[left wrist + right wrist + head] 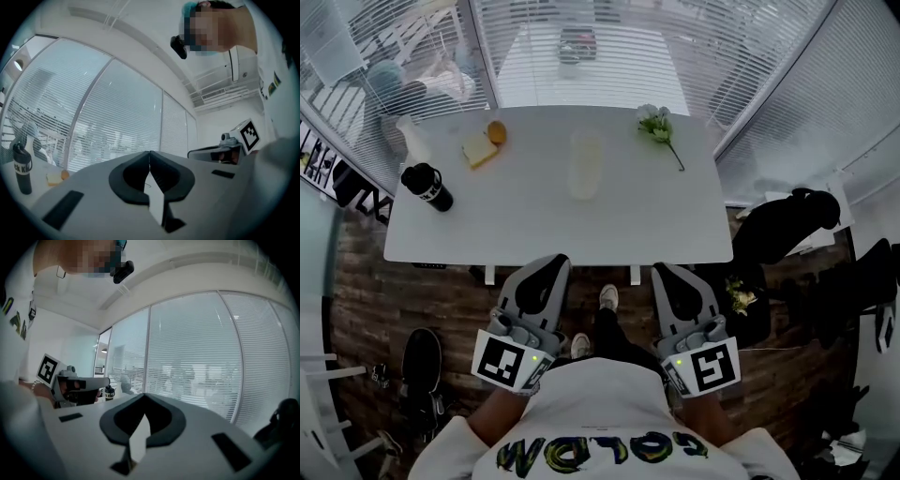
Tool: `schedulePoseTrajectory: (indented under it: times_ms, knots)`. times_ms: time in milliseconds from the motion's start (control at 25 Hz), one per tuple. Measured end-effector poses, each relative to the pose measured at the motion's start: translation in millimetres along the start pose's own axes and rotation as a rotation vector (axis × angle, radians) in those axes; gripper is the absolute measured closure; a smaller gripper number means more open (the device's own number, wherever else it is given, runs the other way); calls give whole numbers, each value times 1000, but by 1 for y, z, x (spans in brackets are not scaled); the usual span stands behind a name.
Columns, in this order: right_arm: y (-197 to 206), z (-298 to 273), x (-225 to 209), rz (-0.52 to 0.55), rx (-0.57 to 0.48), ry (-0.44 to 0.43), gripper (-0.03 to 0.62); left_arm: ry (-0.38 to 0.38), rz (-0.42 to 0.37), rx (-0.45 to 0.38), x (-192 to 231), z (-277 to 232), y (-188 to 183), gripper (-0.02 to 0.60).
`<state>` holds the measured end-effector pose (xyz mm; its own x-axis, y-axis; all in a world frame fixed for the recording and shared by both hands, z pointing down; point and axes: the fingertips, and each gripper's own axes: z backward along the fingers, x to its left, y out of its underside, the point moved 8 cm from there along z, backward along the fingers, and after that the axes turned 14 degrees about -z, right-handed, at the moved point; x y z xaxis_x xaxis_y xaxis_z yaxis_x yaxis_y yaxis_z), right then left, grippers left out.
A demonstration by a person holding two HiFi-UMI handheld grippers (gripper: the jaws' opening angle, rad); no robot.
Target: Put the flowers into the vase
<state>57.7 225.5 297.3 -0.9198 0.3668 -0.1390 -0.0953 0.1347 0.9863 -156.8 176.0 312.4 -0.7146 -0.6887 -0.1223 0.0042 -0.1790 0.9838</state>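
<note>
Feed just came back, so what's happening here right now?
A person holds the left gripper and right gripper at the near edge of the white table, both shut and empty. The flowers lie on its far right, apart from the clear vase in the middle. Nothing is picked up yet.

Table (534,230): smooth, matt.
Vase (585,164): see-through, smooth.
Floor (422,291): wood planks.
Your left gripper (551,262) and right gripper (667,271): grey matt plastic.

A white table (534,230) bears a black bottle (427,187), bread (478,151), an orange (496,132), a clear vase (585,165) and flowers (656,124).
</note>
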Motion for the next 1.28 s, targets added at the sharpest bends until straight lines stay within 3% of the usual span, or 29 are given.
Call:
schedulePoseTrajectory:
  times_ms: [400,1280]
  knots:
    - [-7,-52,-66,-21,7,-10,583,6,-4,28,21,-80,19,566]
    - [-47,-148,-222,-23,-2,-58,583,-63,-61,37,53,-252,29,568]
